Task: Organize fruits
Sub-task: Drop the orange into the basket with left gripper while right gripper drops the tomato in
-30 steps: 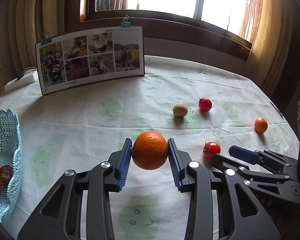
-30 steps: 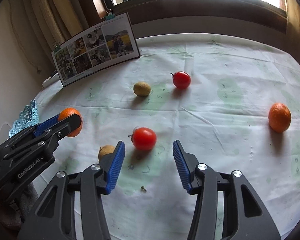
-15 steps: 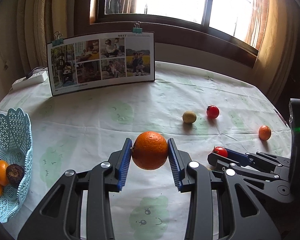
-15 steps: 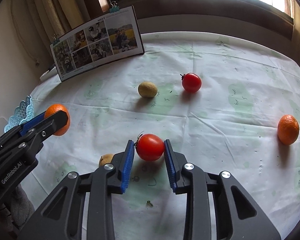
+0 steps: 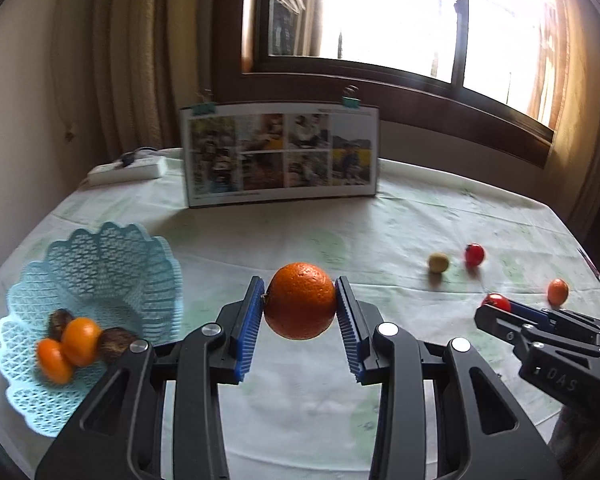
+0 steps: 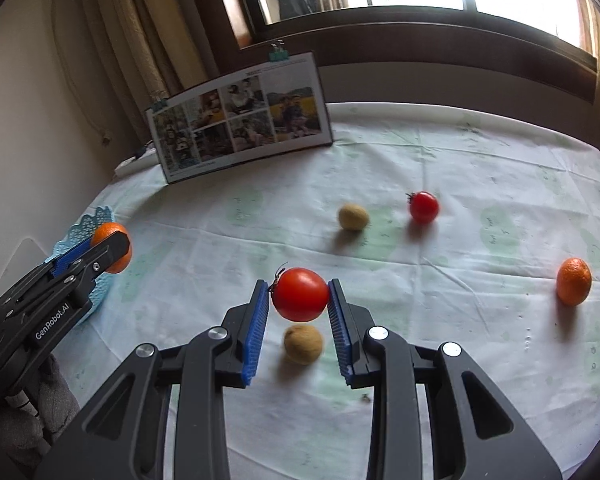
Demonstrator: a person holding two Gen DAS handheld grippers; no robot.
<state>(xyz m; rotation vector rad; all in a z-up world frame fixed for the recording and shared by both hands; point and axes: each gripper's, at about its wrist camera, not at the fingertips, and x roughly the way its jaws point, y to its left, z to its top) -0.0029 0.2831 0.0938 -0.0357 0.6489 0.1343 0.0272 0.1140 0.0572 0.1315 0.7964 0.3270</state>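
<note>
Both tools are loaded for the basket: my left gripper pinches the orange, my right gripper clamps a tomato.

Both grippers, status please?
Left gripper shut on big orange. Right gripper shut on red tomato. Blue lattice basket unobstructed.

orange: deep orange, dimpled | tomato: glossy red | gripper pads: blue, ribbed, on black frames | basket: pale blue lattice | tablecloth: white, printed with faint green patches | kiwis: tan-brown | photo board: white-bordered colour photo grid | curtains: beige
</note>
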